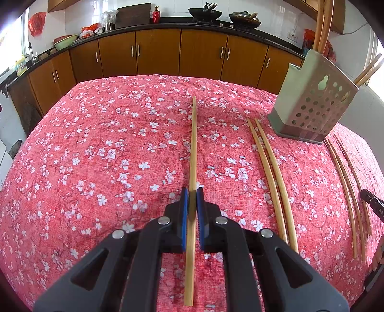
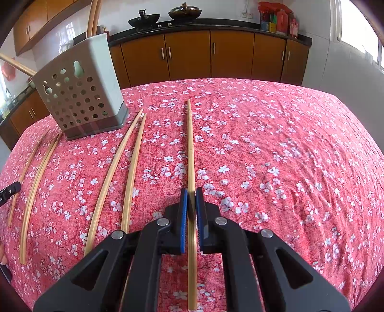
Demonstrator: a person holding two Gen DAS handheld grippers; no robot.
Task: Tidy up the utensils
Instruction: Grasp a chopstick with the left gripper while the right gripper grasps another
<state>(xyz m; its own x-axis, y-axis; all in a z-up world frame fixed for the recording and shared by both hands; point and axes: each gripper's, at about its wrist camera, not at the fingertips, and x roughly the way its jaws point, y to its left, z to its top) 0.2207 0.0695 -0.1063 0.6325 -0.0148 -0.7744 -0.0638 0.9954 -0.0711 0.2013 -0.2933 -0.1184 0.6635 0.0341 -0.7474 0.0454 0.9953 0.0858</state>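
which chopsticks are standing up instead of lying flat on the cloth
The chopsticks in the grey perforated holder: they stick up above its rim. The rest lie along the floral cloth.

Lighting: bright daylight, blown-out window (image 2: 360, 26) glare at right. Shadows: soft. Focus: sharp centrally. Distortion: strong fisheye bowing, dark vignette toward corners beyond the window.

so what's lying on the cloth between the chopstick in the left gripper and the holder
In the left wrist view, a pair of loose chopsticks lies side by side on the cloth between the held chopstick and the perforated holder.
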